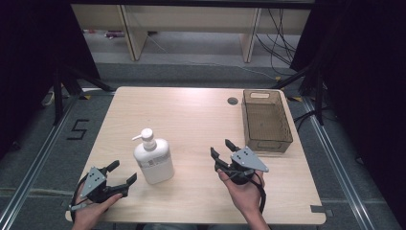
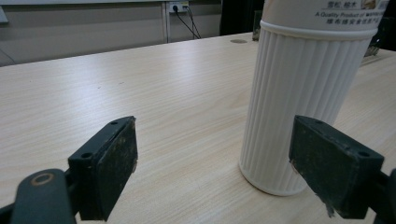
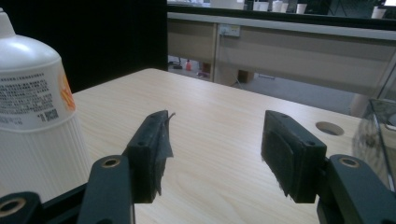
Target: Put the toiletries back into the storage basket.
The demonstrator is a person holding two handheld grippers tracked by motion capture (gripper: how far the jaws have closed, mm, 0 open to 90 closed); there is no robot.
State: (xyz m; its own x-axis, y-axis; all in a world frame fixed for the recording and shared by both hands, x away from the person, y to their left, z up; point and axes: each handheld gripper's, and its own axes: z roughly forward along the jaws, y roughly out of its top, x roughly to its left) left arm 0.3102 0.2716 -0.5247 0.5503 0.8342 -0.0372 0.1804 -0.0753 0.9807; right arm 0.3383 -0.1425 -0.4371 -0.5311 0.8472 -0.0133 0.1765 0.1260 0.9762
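White pump bottle [image 1: 153, 160] stands upright on the desk [image 1: 201, 120], just right of the left gripper [image 1: 119, 173], nearer it than the right gripper [image 1: 221, 147]. Both grippers' fingers spread apart, empty.

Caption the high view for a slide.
Two open hand-held grippers, left and right, flank an upright white pump bottle on a wooden table, beside a clear bin.
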